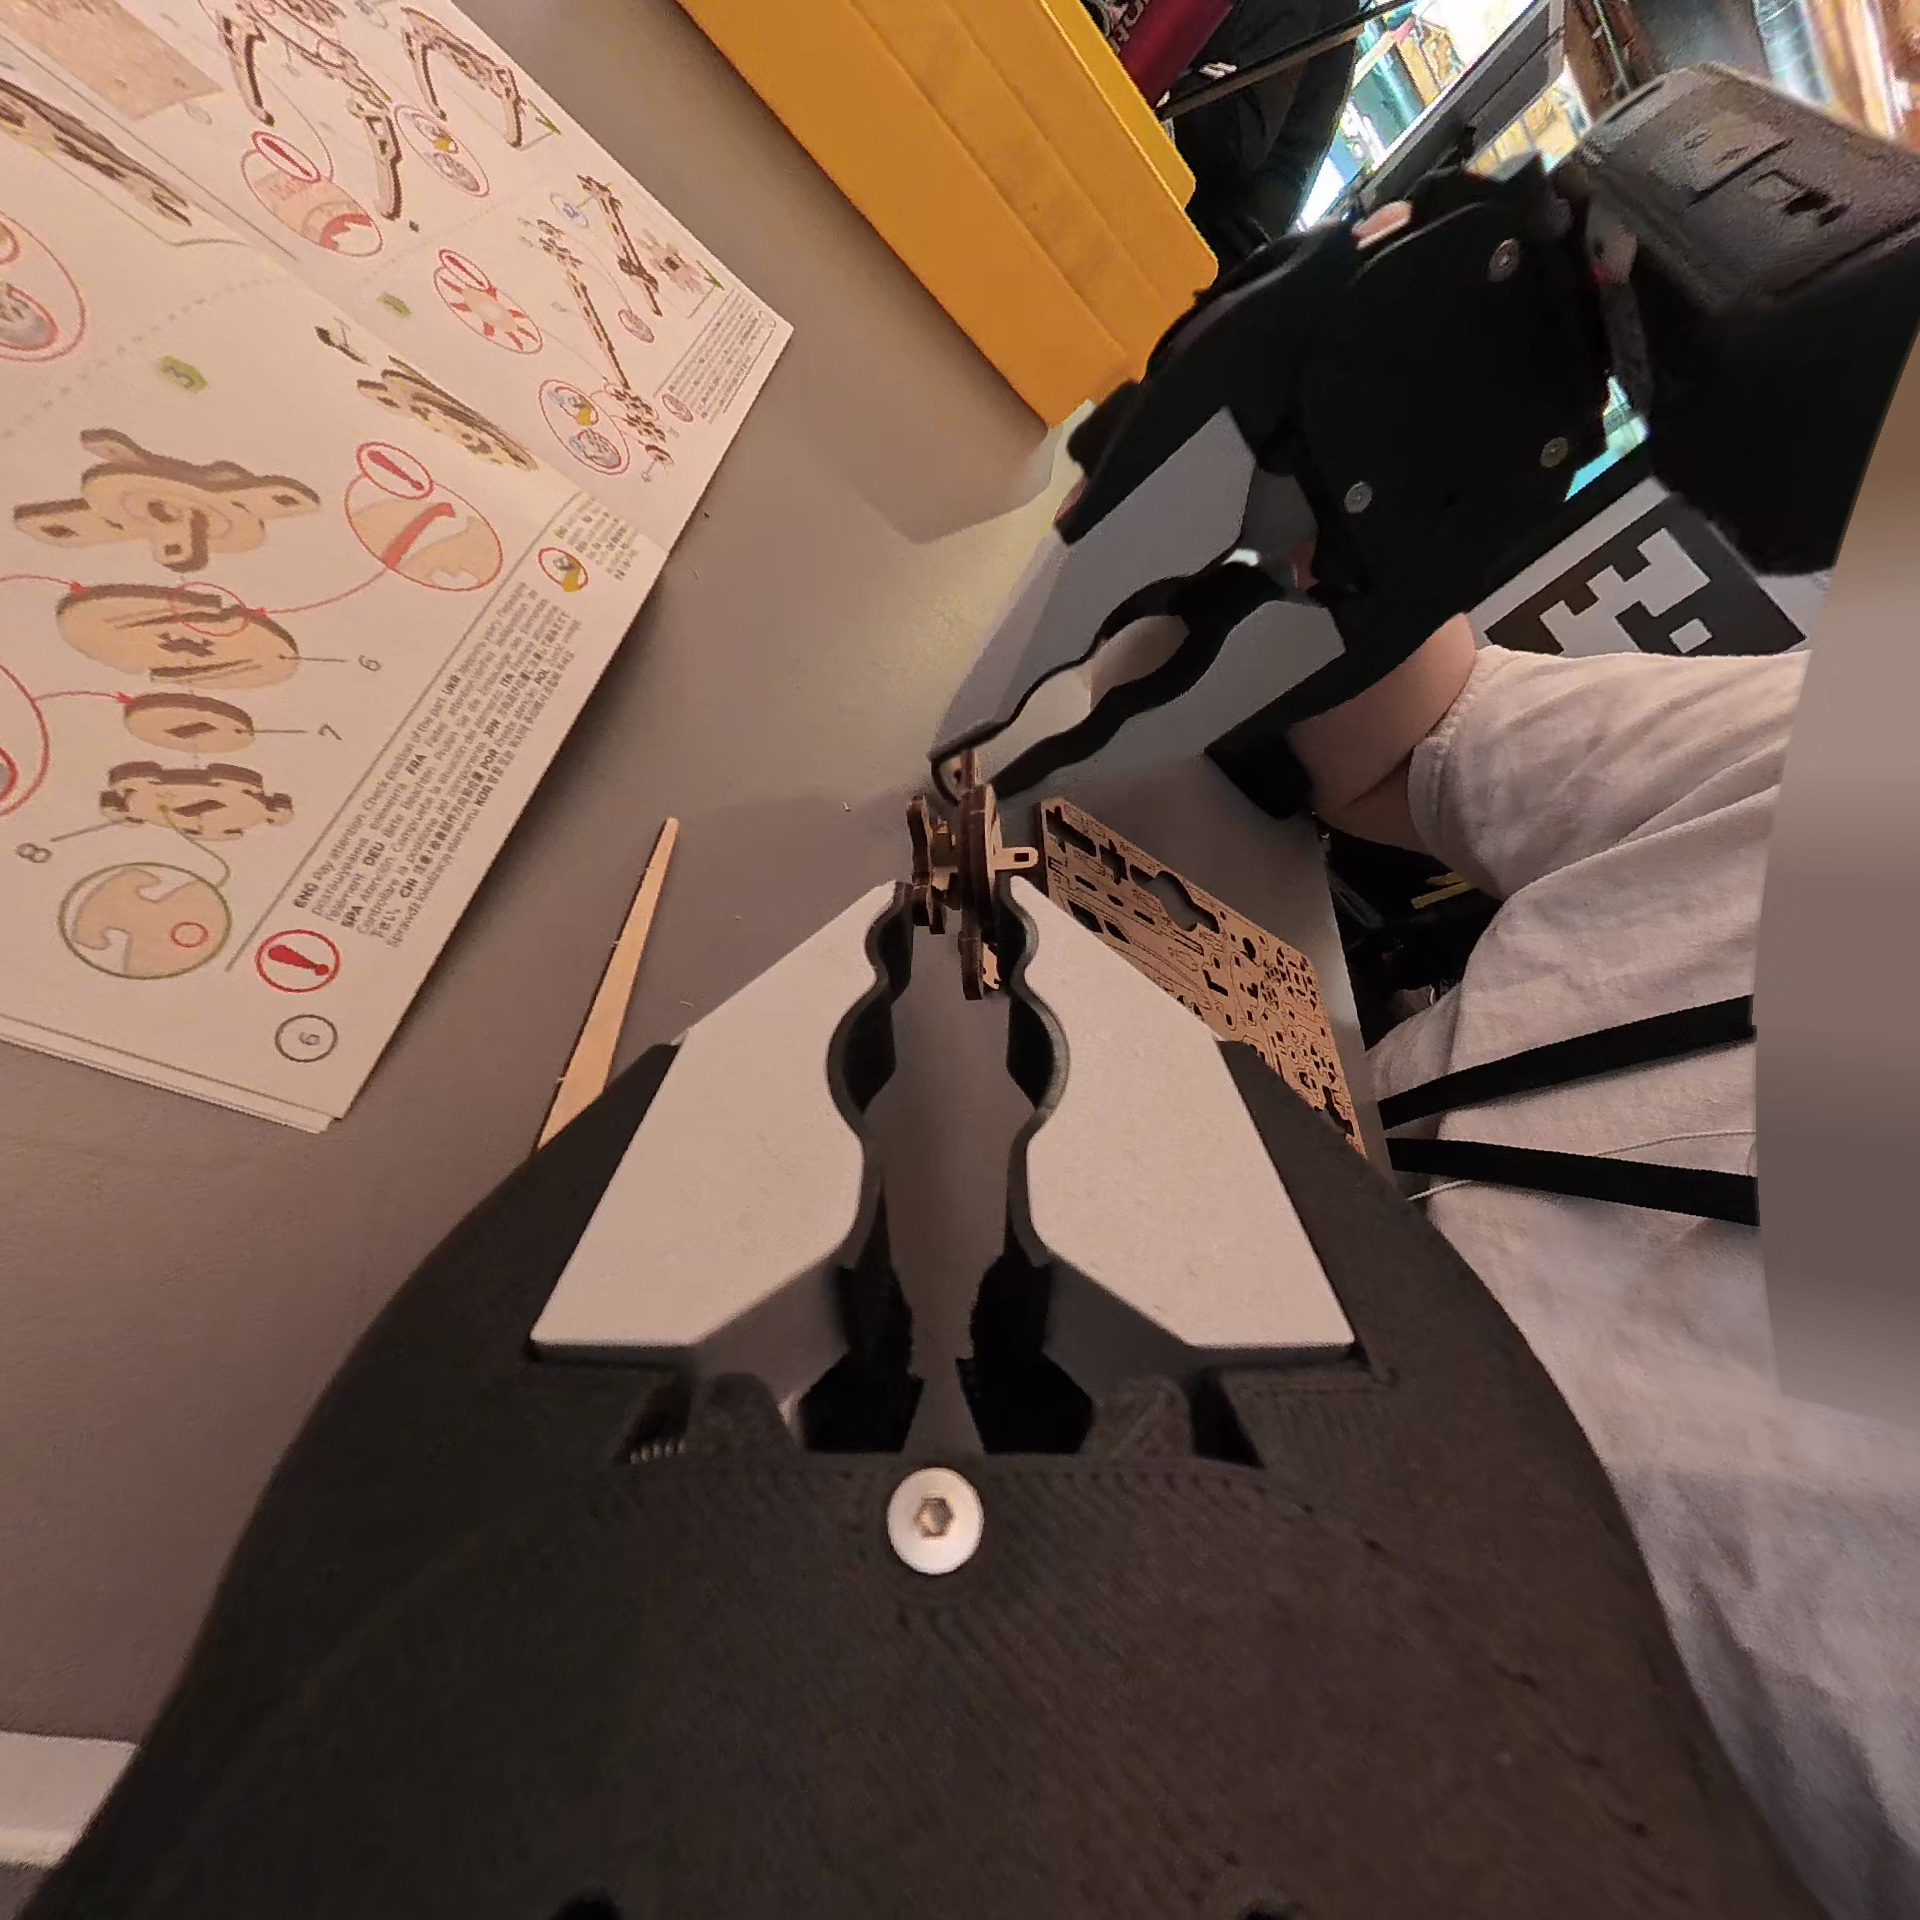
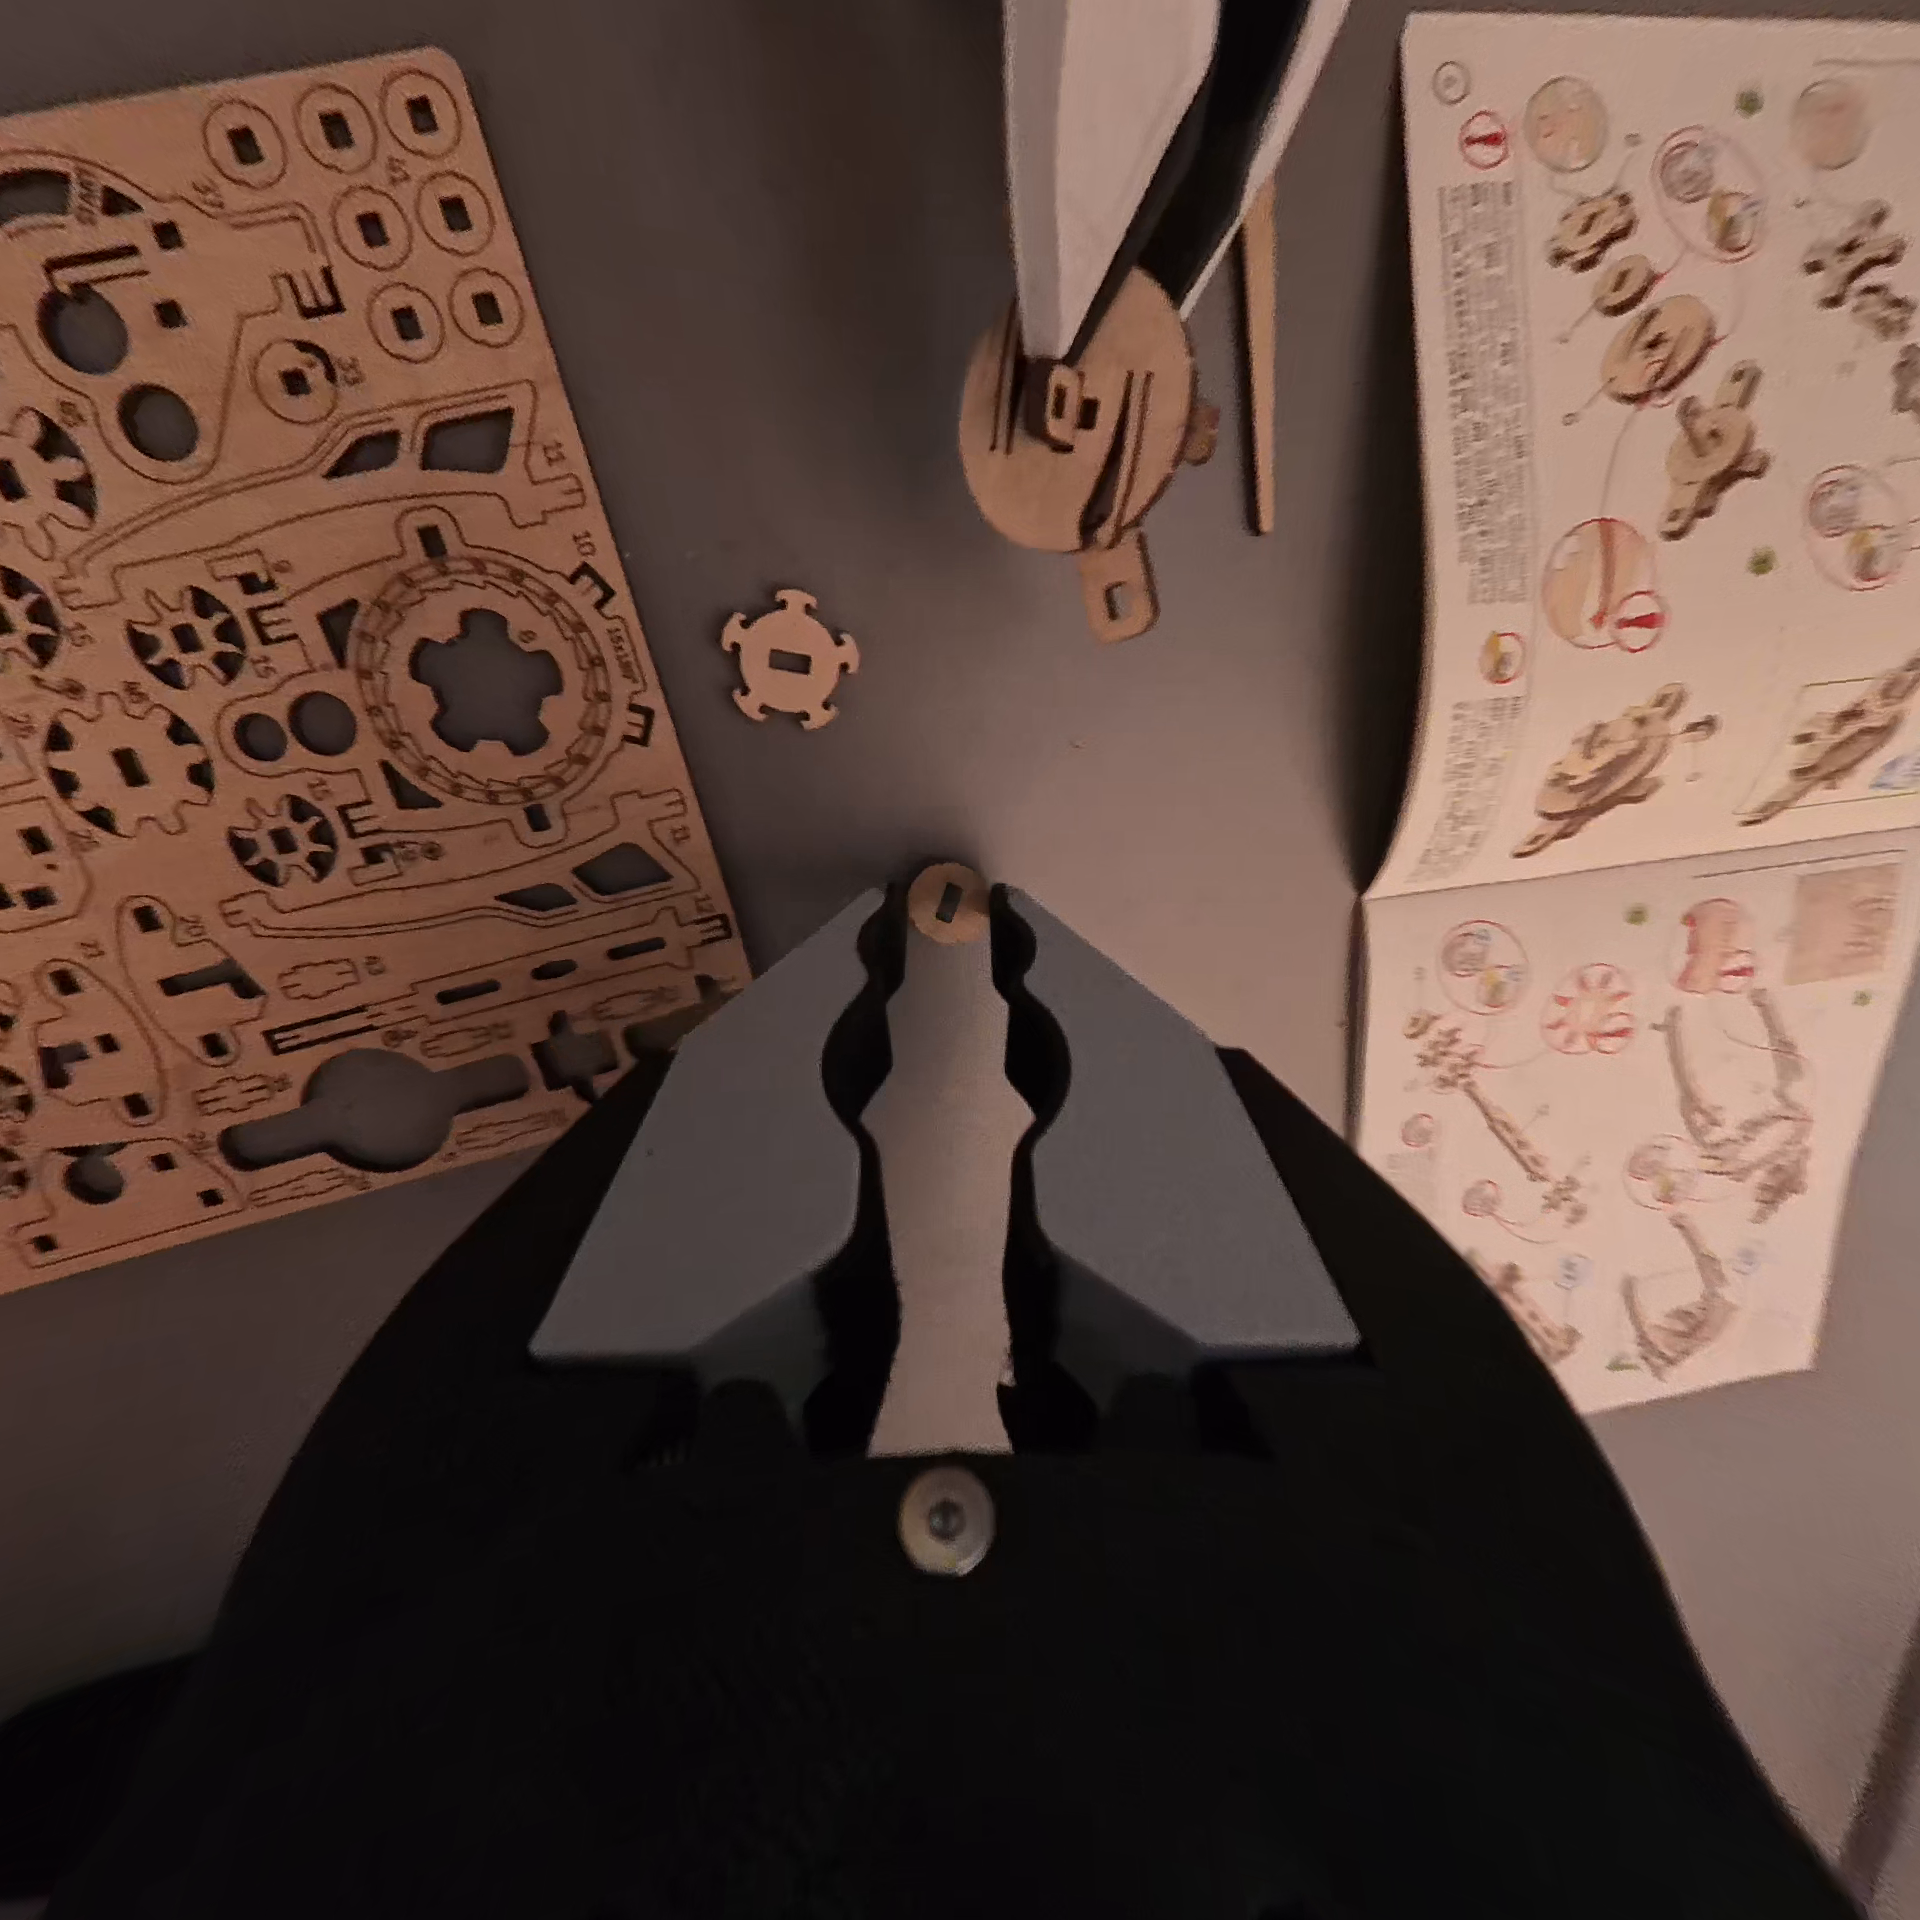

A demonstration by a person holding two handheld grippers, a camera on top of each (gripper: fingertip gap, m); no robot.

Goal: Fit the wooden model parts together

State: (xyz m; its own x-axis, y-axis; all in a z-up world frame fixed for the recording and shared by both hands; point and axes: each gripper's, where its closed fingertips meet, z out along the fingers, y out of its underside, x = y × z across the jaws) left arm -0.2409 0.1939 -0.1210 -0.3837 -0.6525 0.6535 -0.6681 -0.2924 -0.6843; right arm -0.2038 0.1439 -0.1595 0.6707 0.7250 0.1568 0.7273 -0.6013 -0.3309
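The left gripper point(image 1: 961, 914) fingers pinch the round wooden assembly point(image 2: 1081, 436) above the grey counter point(image 2: 831, 312); the right gripper point(image 2: 945, 904) fingers squeeze 1 small wooden disc point(image 2: 948, 906)

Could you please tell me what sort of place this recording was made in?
Probably a hobby or workshop table: a grey tabletop carries a laser-cut wooden parts sheet, an open instruction booklet, and a yellow bin at its edge.
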